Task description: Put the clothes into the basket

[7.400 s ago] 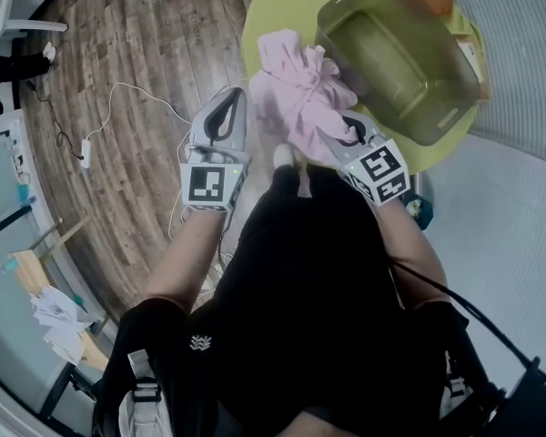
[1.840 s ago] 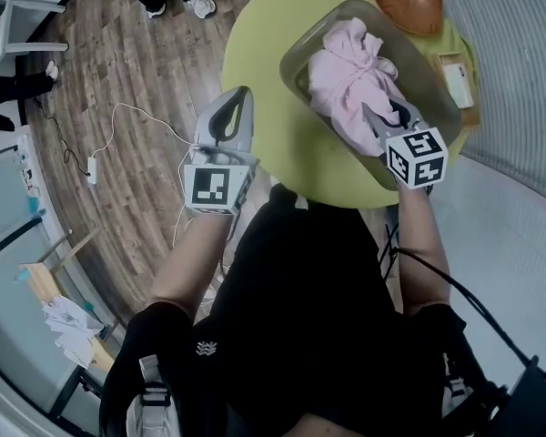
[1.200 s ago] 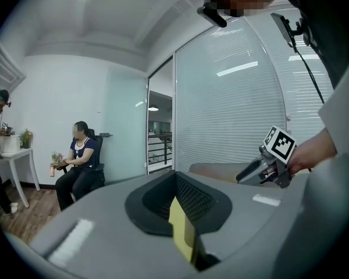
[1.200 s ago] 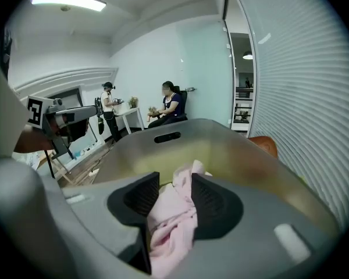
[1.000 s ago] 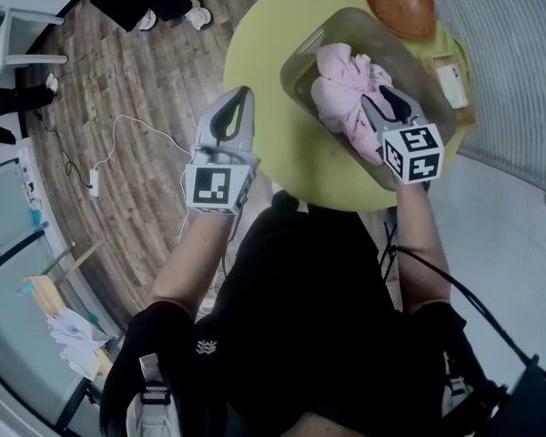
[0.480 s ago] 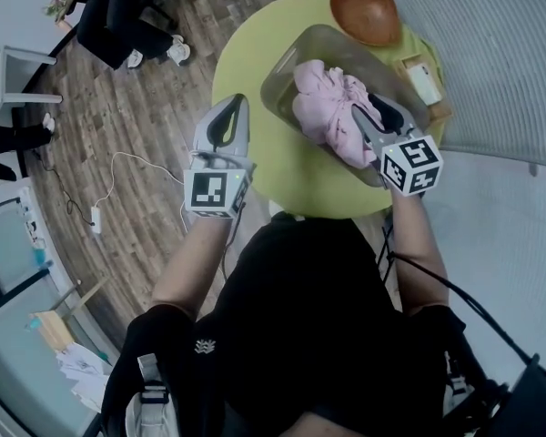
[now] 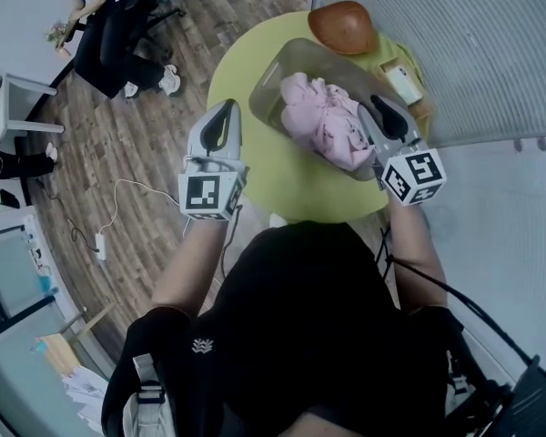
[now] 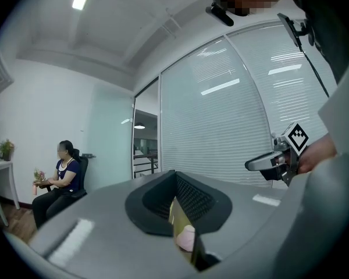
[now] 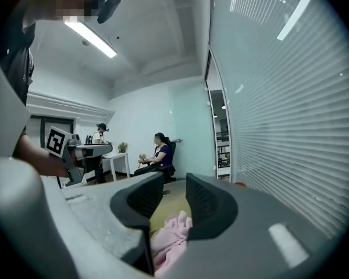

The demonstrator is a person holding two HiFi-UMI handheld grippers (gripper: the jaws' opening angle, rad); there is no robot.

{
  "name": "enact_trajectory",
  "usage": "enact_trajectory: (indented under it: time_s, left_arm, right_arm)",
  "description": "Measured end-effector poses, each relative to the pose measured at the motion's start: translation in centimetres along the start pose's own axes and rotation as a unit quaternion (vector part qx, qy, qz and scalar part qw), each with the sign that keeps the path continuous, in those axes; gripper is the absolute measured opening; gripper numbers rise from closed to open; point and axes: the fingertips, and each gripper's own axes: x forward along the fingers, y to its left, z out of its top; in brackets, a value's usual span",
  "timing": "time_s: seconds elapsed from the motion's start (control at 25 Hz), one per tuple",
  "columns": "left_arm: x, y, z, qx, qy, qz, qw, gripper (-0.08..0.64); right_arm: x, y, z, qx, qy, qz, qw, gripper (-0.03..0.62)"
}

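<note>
The pink clothes point(image 7: 323, 126) lie bunched inside the translucent grey basket point(image 7: 278, 66) on the round green table point(image 7: 282, 176). My right gripper point(image 7: 377, 106) hangs above the basket's near right edge, clear of the cloth. Its jaws have just been closing, but a gap still shows between the pads with nothing in it. Through that gap in the right gripper view point(image 9: 174, 182) I see the pink clothes point(image 9: 171, 234) below. My left gripper point(image 7: 226, 107) is held over the table's left edge, shut and empty point(image 8: 174, 179).
A brown bowl point(image 7: 343, 25) and a small box point(image 7: 402, 82) sit on the table behind the basket. A glass wall with blinds point(image 7: 491, 53) runs close on the right. A seated person point(image 7: 109, 25) is at the far left, and a cable point(image 7: 118, 217) lies on the wooden floor.
Both grippers have risen, the right one more, up and off the pink clothes. The clothes stay in the basket. The right jaws have narrowed a little.
</note>
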Motion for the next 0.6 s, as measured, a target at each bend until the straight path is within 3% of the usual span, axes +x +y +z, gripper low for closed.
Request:
enact_trajectory:
  time_s: [0.24, 0.44, 0.6]
  left_arm:
    - [-1.6, -0.2, 1.1, 0.004, -0.012, -0.001, 0.9999, 0.006]
    - [-2.7, -0.2, 0.9, 0.005, -0.004, 0.002, 1.0000, 0.006]
    - [-3.7, -0.6, 0.7, 0.003, 0.000, 0.003, 1.0000, 0.006]
  right_arm:
    - [-3.0, -1.1, 0.7, -0.010, -0.026, -0.041, 0.999, 0.081]
    - [-4.5, -0.8, 0.3, -0.007, -0.024, -0.042, 0.999, 0.004]
    - [-5.6, -0.5, -0.6, -0.016, -0.015, -0.045, 0.999, 0.002]
